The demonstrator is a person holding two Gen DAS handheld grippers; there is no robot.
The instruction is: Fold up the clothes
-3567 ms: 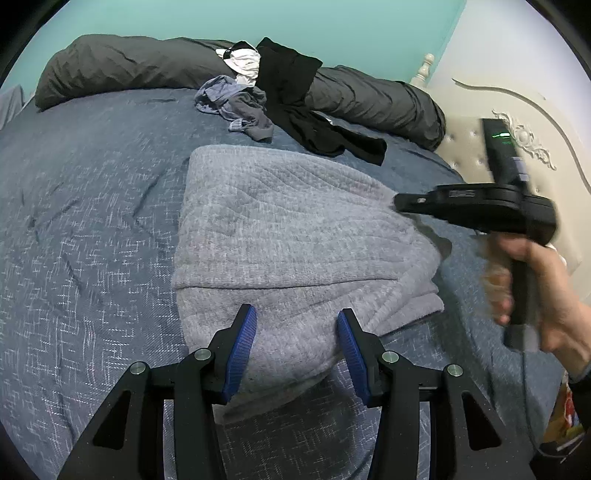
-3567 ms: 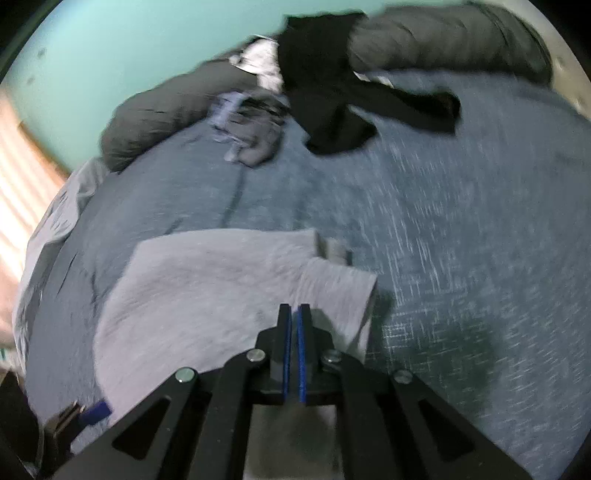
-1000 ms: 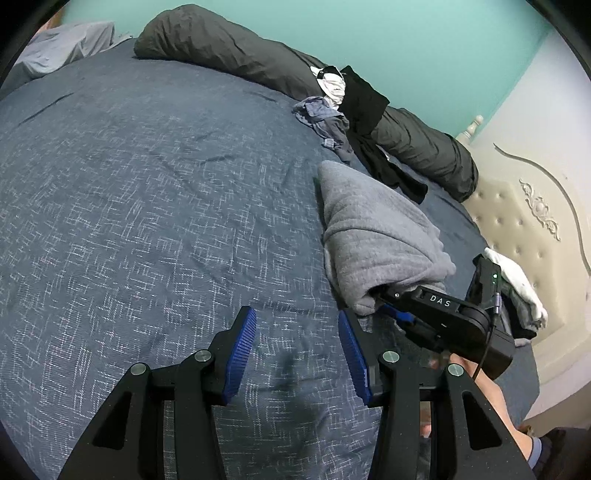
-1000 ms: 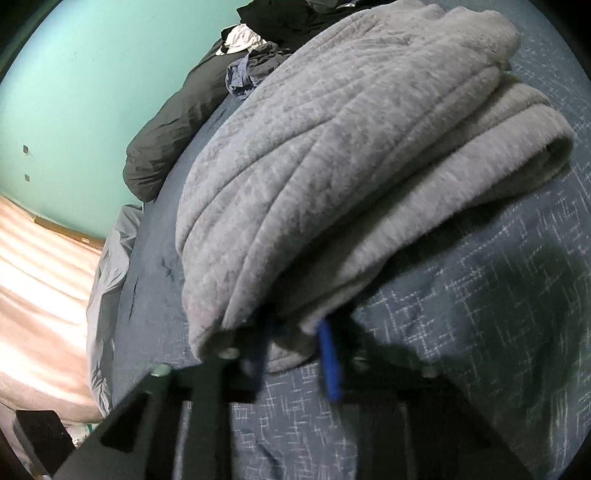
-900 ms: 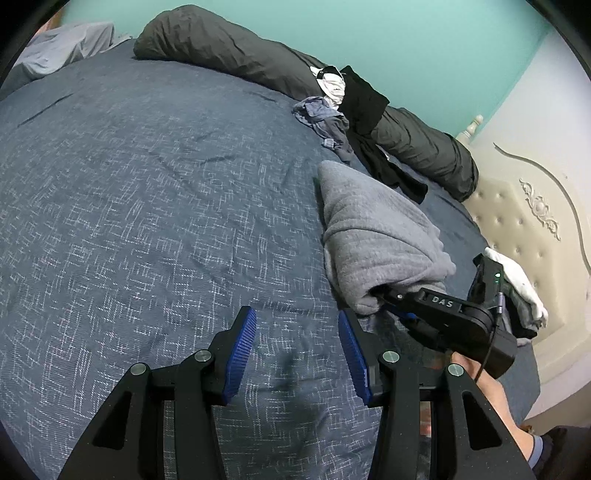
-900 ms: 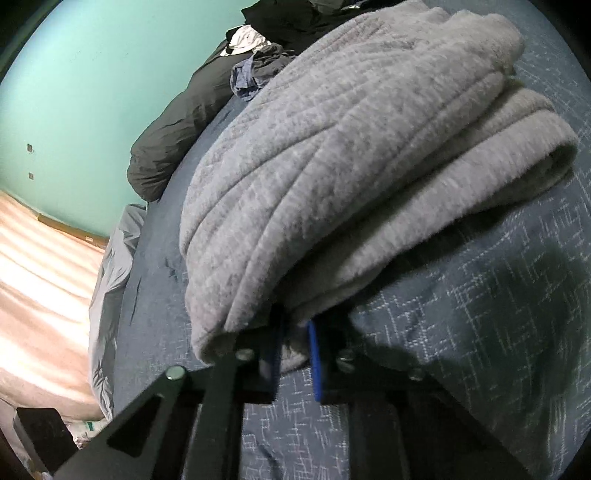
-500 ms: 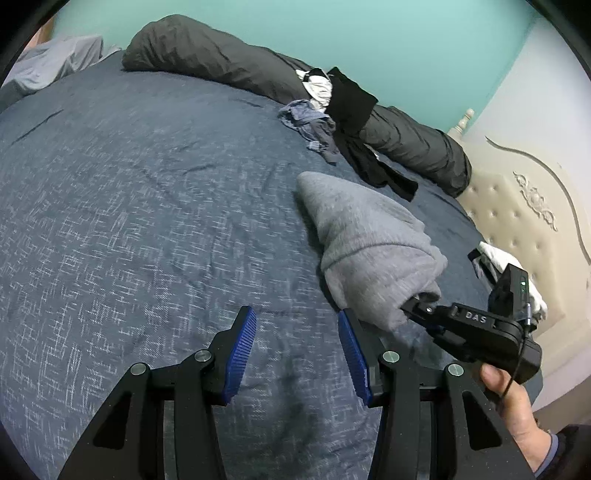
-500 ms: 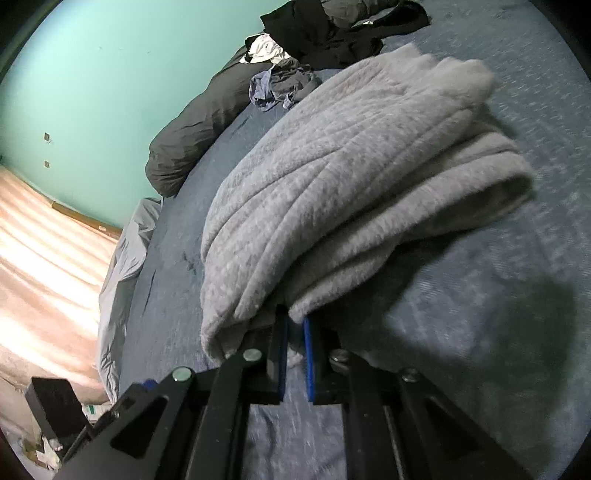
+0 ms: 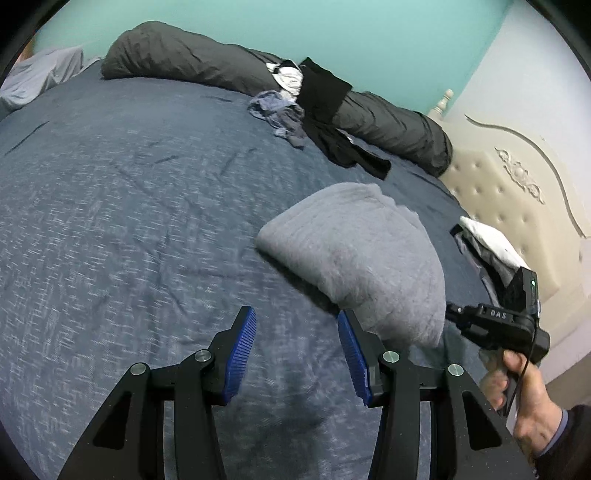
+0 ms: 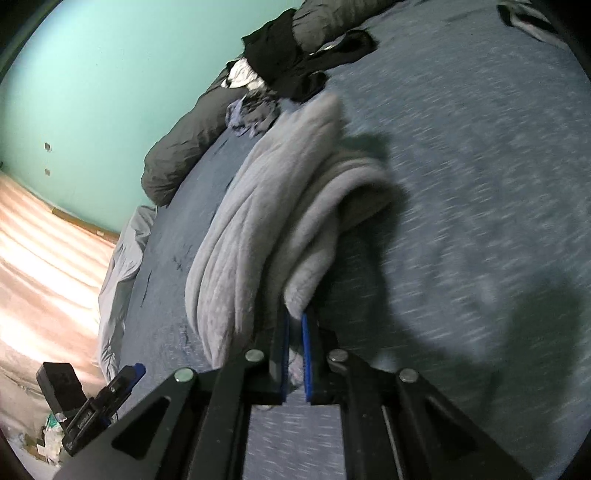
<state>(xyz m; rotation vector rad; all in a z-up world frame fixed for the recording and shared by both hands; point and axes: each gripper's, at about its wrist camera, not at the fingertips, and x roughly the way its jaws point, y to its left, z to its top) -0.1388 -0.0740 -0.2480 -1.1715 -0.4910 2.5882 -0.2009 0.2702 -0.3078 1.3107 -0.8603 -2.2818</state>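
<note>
On the left side of the dark blue bed (image 9: 129, 206), my left gripper (image 9: 297, 354) hangs over bare bedspread with its jaws apart and nothing between them. I read that as a hand kept free, ready to steady or flatten whatever comes next. Beyond it, a dark grey bolster (image 9: 207, 62) runs along the teal wall (image 9: 369, 33), and the unfolded pile sits against it: a crumpled blue-grey garment (image 9: 280, 116) just beside a black garment (image 9: 328, 107) draped over the bolster.

Further right lies the task's thing, the folded grey fleece (image 9: 358, 254). It is a thick, soft bundle, doubled over several times, with a quilted texture and rounded, bulky edges. Its far end rests on the bedspread while the near end is raised. My right gripper (image 10: 294, 354) has its jaws clamped on that near edge, a lip of fleece pinched between the blue pads, so the layers hang together as one bundle. Judging from this grip, the folding of this piece looks finished and it is being carried aside.

At the far right, against the cream tufted headboard (image 9: 509, 206), a small stack with a white piece (image 9: 491, 242) on top looks like the place for finished items.
</note>
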